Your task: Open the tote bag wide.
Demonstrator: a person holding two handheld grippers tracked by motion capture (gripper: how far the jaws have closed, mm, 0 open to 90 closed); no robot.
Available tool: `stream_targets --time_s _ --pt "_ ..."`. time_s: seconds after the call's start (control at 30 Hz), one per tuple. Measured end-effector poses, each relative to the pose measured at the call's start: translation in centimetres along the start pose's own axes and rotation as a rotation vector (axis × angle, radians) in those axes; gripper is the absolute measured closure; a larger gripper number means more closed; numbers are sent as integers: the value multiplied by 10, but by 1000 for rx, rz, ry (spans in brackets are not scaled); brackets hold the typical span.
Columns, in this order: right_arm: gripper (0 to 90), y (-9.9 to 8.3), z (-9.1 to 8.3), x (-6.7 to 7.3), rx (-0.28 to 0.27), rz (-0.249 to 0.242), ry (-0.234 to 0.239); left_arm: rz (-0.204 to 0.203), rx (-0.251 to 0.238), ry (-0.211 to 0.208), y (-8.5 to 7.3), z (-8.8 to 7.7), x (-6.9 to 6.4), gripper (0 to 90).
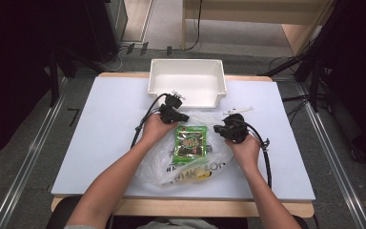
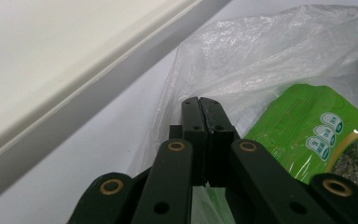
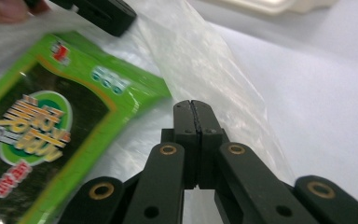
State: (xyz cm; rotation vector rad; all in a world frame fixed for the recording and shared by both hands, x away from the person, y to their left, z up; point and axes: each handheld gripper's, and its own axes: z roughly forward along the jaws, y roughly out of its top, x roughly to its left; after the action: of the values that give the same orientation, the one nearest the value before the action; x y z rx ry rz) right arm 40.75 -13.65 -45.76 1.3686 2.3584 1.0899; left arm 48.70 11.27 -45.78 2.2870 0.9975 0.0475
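Snack packet (image 1: 190, 141) is seen on the plastic bag (image 1: 162, 167); yellow item beneath is blurred. Left gripper (image 1: 175, 114) and right gripper (image 1: 223, 130) are clamped on bag film.

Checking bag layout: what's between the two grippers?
High view: the green snack packet lies on the clear plastic bag, between left gripper and right gripper.
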Motion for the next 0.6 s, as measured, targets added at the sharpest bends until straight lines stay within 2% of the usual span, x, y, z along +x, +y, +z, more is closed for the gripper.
stream_targets --time_s 0.1,0.23,0.4,0.5,0.6 --pt "900 -3 2 -4 10 14 -11 -2 -5 1 0 0 -1 900" --pt "900 -7 4 -10 27 8 -47 4 -7 5 -1 0 0 900" --pt "900 -15 3 -18 31 39 -55 -6 -17 2 -2 0 1 900" --pt "900 -15 2 -15 40 22 -73 -18 -17 -9 -1 0 0 900" --pt "900 -14 -5 -11 26 23 -59 -10 -26 -13 0 -5 -1 900"
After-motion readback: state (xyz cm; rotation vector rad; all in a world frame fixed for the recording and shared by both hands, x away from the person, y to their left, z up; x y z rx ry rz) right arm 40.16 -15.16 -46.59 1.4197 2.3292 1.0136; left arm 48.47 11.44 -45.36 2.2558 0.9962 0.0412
